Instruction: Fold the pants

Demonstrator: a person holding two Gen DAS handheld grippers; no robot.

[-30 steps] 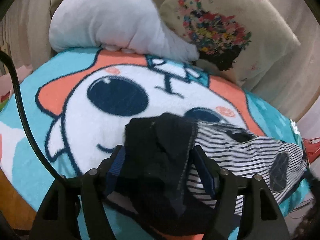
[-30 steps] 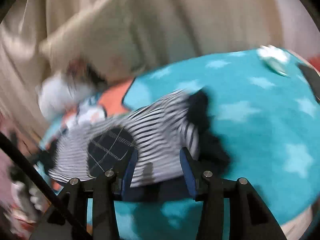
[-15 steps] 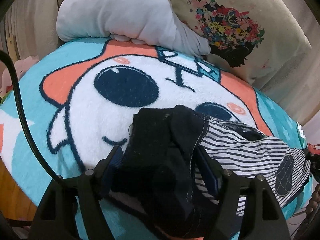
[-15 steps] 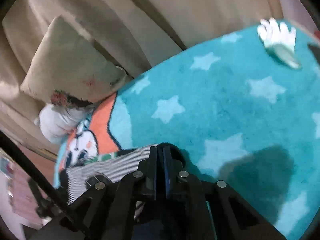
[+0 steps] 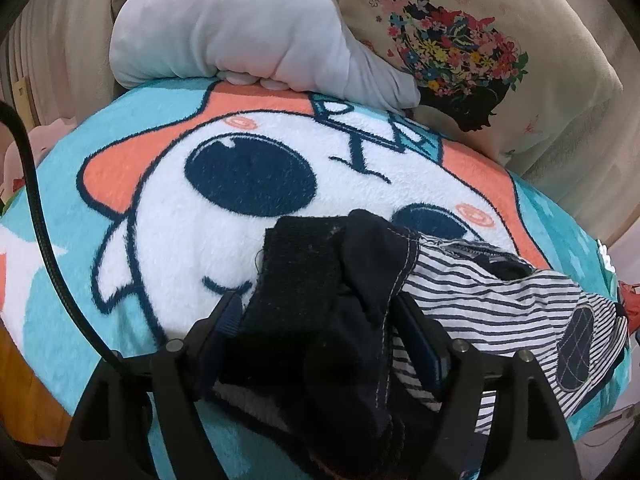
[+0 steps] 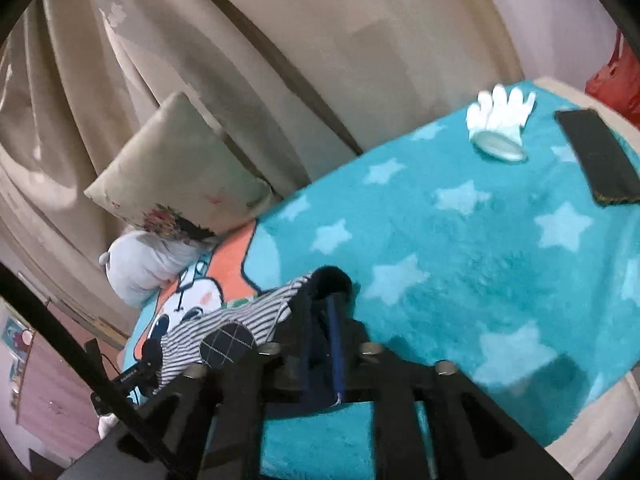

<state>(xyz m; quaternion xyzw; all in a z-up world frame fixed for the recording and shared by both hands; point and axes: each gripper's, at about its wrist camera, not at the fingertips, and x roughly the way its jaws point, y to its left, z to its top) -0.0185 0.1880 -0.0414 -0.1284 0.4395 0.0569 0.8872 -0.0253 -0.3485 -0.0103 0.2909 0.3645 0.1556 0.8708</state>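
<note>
left gripper (image 5: 320,320) jaws opening, pants (image 5: 480,300) dark cuff between | right gripper (image 6: 322,312) jaws opening on other cuff | grey plush (image 5: 240,28), floral cushion (image 5: 480,40) beyond; glove (image 6: 500,108) far ahead

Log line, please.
striped navy-patched pants: on teal fleece blanket | left gripper: jaws opening on waistband | right gripper: jaws opening on cuff

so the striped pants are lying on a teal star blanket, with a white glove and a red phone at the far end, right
Not quite: the phone is black, not red, as the right wrist view shows. The rest holds: the navy-and-white striped pants lie on the fluffy teal star-patterned blanket, and the white glove sits at its far end beside the phone.
</note>
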